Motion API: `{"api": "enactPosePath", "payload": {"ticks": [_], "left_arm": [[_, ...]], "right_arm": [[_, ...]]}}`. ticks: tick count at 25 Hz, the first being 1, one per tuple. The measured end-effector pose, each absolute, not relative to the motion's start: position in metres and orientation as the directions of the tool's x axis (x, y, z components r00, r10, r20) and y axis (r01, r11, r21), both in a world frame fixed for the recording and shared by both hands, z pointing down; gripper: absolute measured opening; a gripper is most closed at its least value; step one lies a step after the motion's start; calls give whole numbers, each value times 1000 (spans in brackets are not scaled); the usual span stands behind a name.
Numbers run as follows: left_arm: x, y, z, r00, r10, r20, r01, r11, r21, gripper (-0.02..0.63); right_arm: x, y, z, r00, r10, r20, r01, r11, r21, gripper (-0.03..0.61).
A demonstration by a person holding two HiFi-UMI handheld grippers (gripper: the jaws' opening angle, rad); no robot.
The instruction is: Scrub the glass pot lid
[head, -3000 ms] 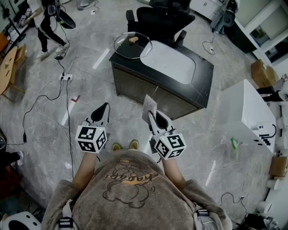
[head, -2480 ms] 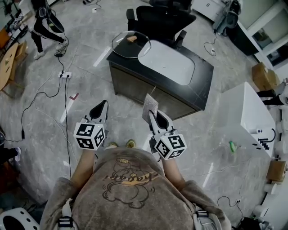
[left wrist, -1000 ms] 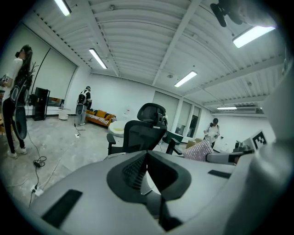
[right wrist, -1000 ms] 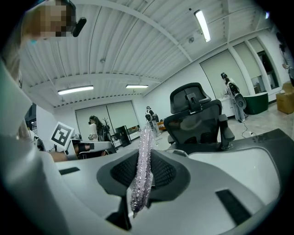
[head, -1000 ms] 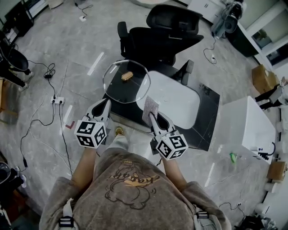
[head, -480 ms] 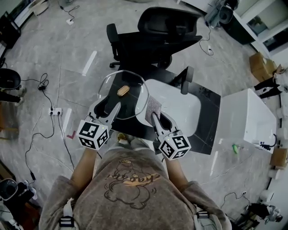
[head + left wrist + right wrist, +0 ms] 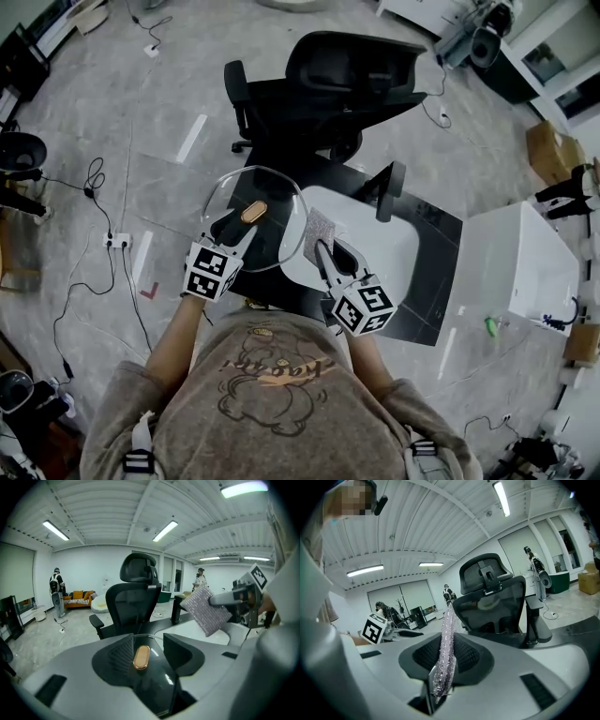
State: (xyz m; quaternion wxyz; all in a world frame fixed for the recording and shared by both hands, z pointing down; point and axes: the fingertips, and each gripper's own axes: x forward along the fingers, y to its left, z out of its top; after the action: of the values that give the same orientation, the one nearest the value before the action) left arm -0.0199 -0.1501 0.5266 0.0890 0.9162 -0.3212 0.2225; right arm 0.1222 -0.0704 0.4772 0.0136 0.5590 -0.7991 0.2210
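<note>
Found glass pot lid (image 7: pixel 274 199) flat on left corner of black table (image 7: pixel 433 272), beside white mat (image 7: pixel 380 239). Noted office chair (image 7: pixel 328 75) just behind table. Read left gripper (image 7: pixel 234 232) jaws as apart, just been opening, lid's amber knob (image 7: pixel 141 657) between them, untouched. Read right gripper (image 7: pixel 325 255) as clamped on silvery scrub pad (image 7: pixel 319 232), upright above mat. Could not see lid's near rim under left gripper; glass edge faint elsewhere.
</note>
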Motion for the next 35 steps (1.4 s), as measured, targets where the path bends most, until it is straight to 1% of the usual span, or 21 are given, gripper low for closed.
{"api": "enactPosePath", "payload": {"ticks": [5, 12, 17, 23, 25, 29, 35], "left_arm": [[-5, -167, 574, 665, -494, 560, -583, -812, -25, 195], [5, -185, 622, 631, -454, 630, -554, -831, -44, 201], [8, -191, 636, 606, -443, 661, -568, -823, -31, 196], [9, -192, 636, 619, -431, 656, -581, -814, 14, 192], [10, -192, 636, 623, -432, 652, -584, -811, 22, 192], [10, -192, 637, 619, -434, 655, -593, -805, 26, 192], [11, -192, 637, 616, -453, 645, -614, -789, 32, 192]], "right_arm": [[132, -79, 483, -365, -887, 283, -902, 262, -342, 83], [144, -76, 493, -341, -886, 314, -908, 224, -354, 83], [151, -74, 497, -321, -889, 327, -910, 195, -365, 83], [173, -82, 507, -307, -886, 349, -922, 185, -340, 83], [176, -95, 511, -339, -871, 357, -916, 218, -337, 83], [160, -139, 521, -454, -814, 362, -876, 335, -346, 83], [92, -217, 528, -640, -672, 372, -768, 548, -332, 83]]}}
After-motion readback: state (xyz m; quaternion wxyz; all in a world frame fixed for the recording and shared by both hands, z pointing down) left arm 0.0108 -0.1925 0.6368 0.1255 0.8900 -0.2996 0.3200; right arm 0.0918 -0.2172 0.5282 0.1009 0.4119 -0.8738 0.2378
